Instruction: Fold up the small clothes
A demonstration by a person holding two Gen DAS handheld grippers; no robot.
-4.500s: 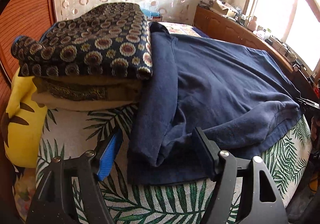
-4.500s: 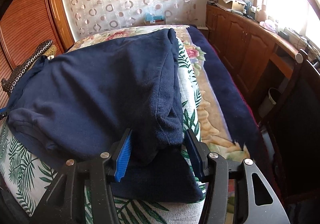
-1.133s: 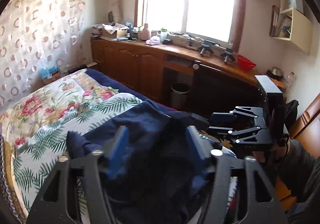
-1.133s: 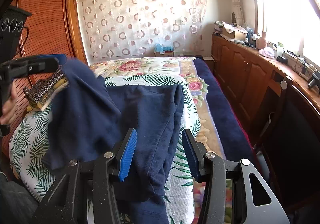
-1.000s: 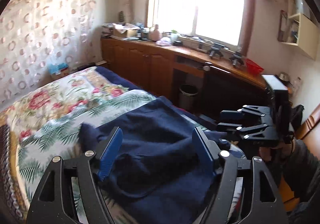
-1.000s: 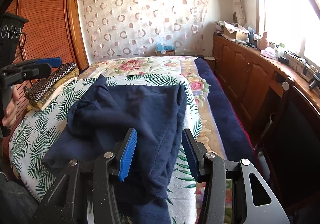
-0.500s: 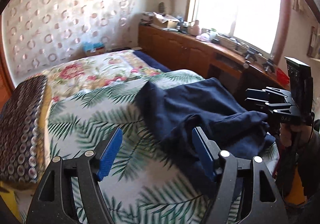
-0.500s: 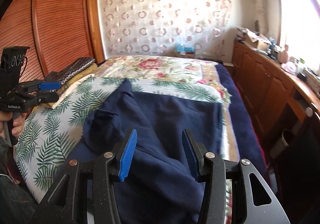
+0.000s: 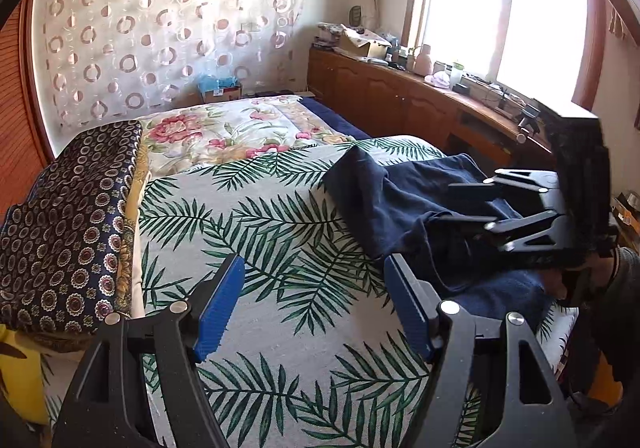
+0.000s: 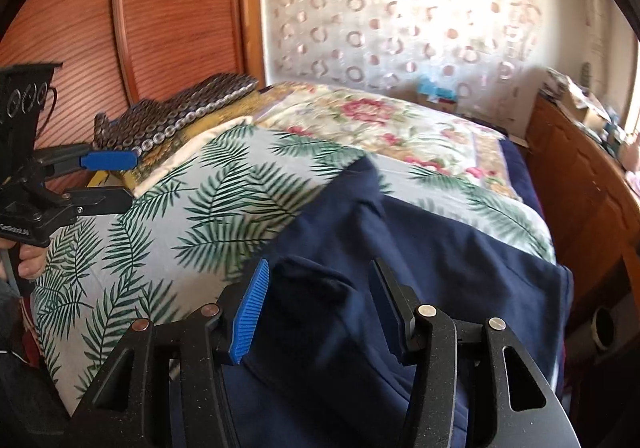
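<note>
Garment: a dark navy knit top (image 10: 400, 268) lies folded over and rumpled on the near right part of the bed, one flap doubled back on itself, a raised fold between the fingers of the right gripper.
Right gripper (image 10: 318, 304): its jaws have just been opening; they stand at a middling gap with the raised navy fold between them, and the pads do not appear to press on it.
Left gripper (image 9: 314, 308): fingers wide apart, nothing between them, hanging over bare leaf-print cloth, well apart from the garment.
Step in hand, as I judge it: letting go after a fold and reaching for the next edge.
Doing it well: free the right pads fully before pulling away, so the fold is not dragged askew; bring the left gripper across to the loose edge nearest it; pinch one layer only, at a corner or hem; lift low and lay the flap flat, edges matched.
Risk: soft knit will slump and bunch if it is lifted high or caught in two layers.
Surface: a white bedcover printed with green palm leaves (image 9: 280, 216), over a floral quilt (image 9: 224, 132).
Nearby: a stack of folded patterned cloths, navy with round medallions on top (image 9: 68, 216), at the bed's left edge, apart from the garment.
Writing: small pale lettering on the left gripper's body in the right wrist view, too small to read; no brand or label legible elsewhere.
</note>
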